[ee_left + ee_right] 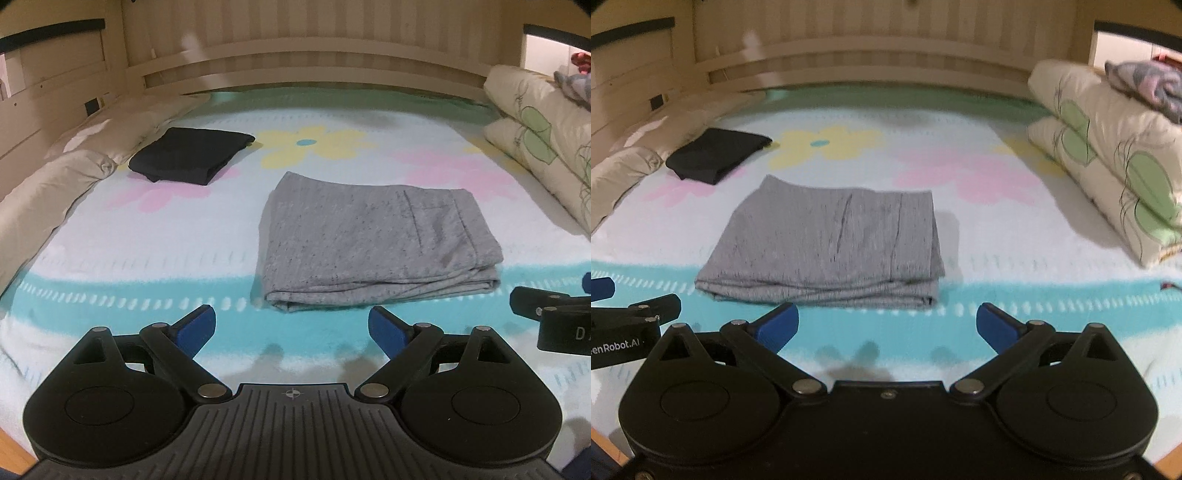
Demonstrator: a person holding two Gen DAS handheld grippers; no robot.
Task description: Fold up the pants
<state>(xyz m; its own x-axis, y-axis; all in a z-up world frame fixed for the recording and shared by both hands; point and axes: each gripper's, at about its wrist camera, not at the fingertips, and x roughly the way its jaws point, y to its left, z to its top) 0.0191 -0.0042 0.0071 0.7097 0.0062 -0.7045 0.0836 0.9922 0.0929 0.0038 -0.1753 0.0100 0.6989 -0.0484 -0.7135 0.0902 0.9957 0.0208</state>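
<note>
**Operator:** Both grippers sit nearest my cameras. Left gripper: jaws spread wide, nothing between the blue pads. Right gripper: jaws spread wide, likewise nothing between them. Each hangs over the teal band of the sheet, short of the cloth and not touching it.

**Checker:** Position of the pants?

**Operator:** Pants: grey, folded into a flat stack of several layers, lying on the sheet just beyond the fingertips. In the left view the stack lies ahead and to the right of centre; in the right view it lies ahead and to the left. Layered edges face me. A pocket seam shows on the top face.

**Checker:** Can you see one gripper from the other?

**Operator:** Yes. The right unit enters the left view at the right edge, and the left unit enters the right view at the left edge, with part of a white label readable.

**Checker:** Surroundings?

**Operator:** Black garment: folded, far left, well apart from the pants. Beige quilt: along the left side. Pillows: two stacked, leaf print, at right, with a bundled cloth on top. Wooden slatted headboard: behind.
</note>
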